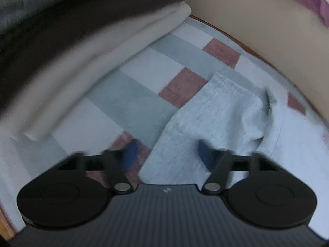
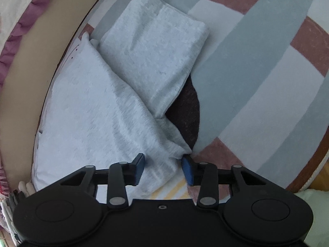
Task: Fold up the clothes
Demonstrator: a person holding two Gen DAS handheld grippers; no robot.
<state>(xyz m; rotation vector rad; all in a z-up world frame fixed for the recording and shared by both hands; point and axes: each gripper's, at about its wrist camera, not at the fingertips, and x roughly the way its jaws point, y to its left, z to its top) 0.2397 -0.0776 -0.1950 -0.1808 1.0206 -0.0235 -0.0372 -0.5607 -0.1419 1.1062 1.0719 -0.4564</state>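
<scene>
A light grey garment lies partly folded on a checked cloth, one part laid over the rest. It also shows in the left wrist view. My right gripper is open, its blue pads astride the garment's near corner. A dark brown patch shows beside the fold. My left gripper is open just above the garment's edge, blurred by motion.
A stack of folded clothes, dark over cream, lies at the left in the left wrist view. The table's rim curves past a beige floor. A pink-frilled fabric lies beyond the edge.
</scene>
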